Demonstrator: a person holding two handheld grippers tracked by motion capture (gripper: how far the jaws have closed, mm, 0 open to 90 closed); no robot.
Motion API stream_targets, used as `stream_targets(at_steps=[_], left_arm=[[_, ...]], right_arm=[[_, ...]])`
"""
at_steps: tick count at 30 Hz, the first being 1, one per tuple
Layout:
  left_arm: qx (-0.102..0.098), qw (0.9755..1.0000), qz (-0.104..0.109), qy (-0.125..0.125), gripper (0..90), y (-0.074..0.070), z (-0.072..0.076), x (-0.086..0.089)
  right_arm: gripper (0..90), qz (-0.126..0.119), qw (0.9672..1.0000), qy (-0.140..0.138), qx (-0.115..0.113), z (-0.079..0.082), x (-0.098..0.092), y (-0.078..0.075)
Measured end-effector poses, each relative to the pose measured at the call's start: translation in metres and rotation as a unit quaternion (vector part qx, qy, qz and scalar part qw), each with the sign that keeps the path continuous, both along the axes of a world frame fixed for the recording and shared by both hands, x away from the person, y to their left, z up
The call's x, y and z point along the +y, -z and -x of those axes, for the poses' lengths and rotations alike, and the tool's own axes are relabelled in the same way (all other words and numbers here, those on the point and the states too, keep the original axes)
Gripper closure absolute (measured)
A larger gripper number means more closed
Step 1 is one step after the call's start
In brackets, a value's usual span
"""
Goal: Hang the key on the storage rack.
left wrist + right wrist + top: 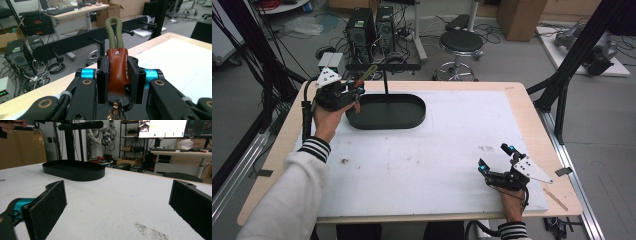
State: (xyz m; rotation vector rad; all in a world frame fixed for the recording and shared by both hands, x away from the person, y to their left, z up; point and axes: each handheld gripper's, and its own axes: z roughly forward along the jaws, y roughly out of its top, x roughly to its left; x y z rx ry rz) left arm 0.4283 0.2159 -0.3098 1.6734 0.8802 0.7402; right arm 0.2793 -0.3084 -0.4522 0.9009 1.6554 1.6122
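My left gripper (117, 75) clamps the brown leather key fob (117, 72) at ten o'clock, beside the black tray (387, 117); my right gripper (496, 158), five o'clock, jaws apart, empty.

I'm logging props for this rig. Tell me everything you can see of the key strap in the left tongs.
The strap is an olive green woven cord doubled into a loop, its ends sheathed in a stitched brown leather-like sleeve. Brassy metal hangs below the sleeve, partly hidden. It stands upright, loop upward, the sleeve clamped between the pads of the left tongs, held in the air near the black peg rack.
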Motion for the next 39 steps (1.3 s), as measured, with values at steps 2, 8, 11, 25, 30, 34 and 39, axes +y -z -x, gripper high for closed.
stream_targets(at_steps=[2, 8, 11, 25, 30, 34, 39], left_arm=[[0.004, 1.0, -0.003, -0.004, 72.5, 0.0, -0.003, 0.0], [0.011, 0.9998, -0.006, -0.016, 72.5, 0.006, -0.011, -0.003], [0.02, 0.9995, -0.003, -0.023, 72.4, 0.011, -0.017, -0.004], [0.026, 0.9984, -0.023, -0.045, 72.4, 0.022, -0.025, -0.011], [0.028, 0.9976, -0.032, -0.054, 72.4, 0.024, -0.026, -0.013], [0.033, 0.997, -0.037, -0.058, 72.4, 0.027, -0.028, -0.016], [0.035, 0.9964, -0.043, -0.064, 72.4, 0.03, -0.031, -0.018]], right_arm=[[0.3, 0.0, 1.0, 0.001, -0.001, 0.0, 0.0, 0.0], [0.3, 0.0, 1.0, 0.003, -0.005, 0.0, 0.0, 0.0], [0.3, -0.001, 1.0, 0.003, -0.006, 0.0, -0.001, 0.0], [0.3, -0.003, 1.0, 0.001, -0.007, 0.0, -0.001, 0.001], [0.3, -0.004, 1.0, 0.0, -0.006, 0.001, -0.001, 0.001], [0.3, -0.001, 0.9999, 0.0, -0.01, 0.0, -0.001, 0.001], [0.3, -0.003, 1.0, 0.0, -0.009, 0.001, -0.001, 0.001]])
